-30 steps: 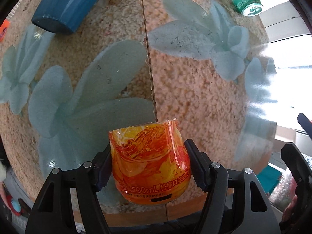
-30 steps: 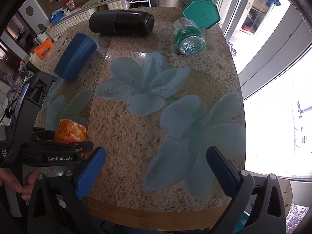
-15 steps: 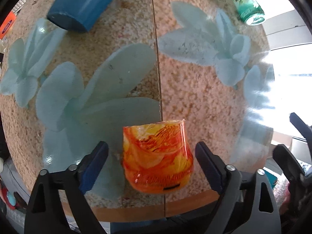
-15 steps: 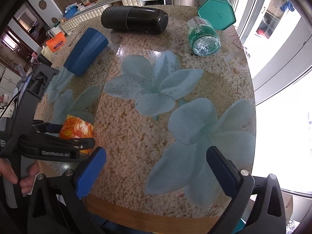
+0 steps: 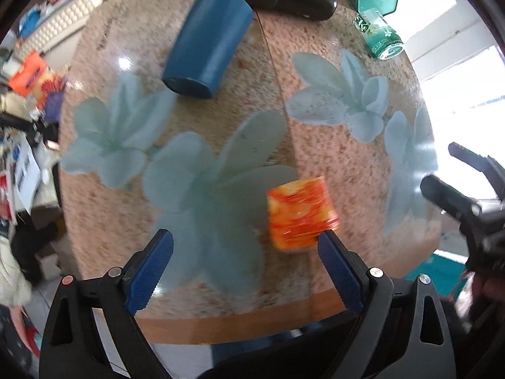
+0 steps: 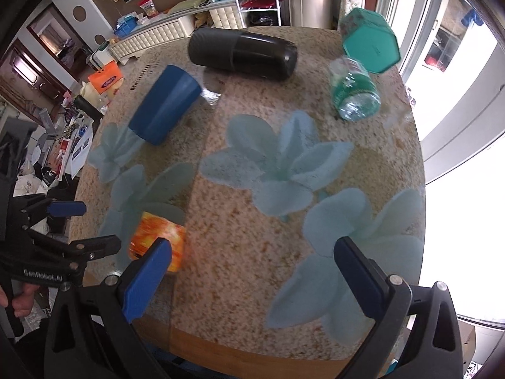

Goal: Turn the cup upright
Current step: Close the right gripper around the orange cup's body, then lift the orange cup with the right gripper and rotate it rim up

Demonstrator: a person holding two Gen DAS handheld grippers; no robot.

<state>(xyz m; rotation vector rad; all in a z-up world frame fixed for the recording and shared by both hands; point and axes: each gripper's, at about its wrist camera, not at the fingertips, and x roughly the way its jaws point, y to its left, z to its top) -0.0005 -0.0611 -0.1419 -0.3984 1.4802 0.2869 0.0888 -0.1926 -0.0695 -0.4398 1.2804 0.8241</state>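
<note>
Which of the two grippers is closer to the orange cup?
The left gripper, open, with the orange cup just off one fingertip. The right gripper, also open, hangs over the table's near edge, further from the cup.

Both wrist cams near front edge, facing across shared table (image 5: 315,145).

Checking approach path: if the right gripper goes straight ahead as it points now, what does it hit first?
Probably nothing close: the open right gripper faces bare flowered table. Farthest ahead lies the black flask; depth is uncertain. The orange cup sits left of that line.

Cup (image 5: 301,216) on table (image 5: 347,170) (near edge)
</note>
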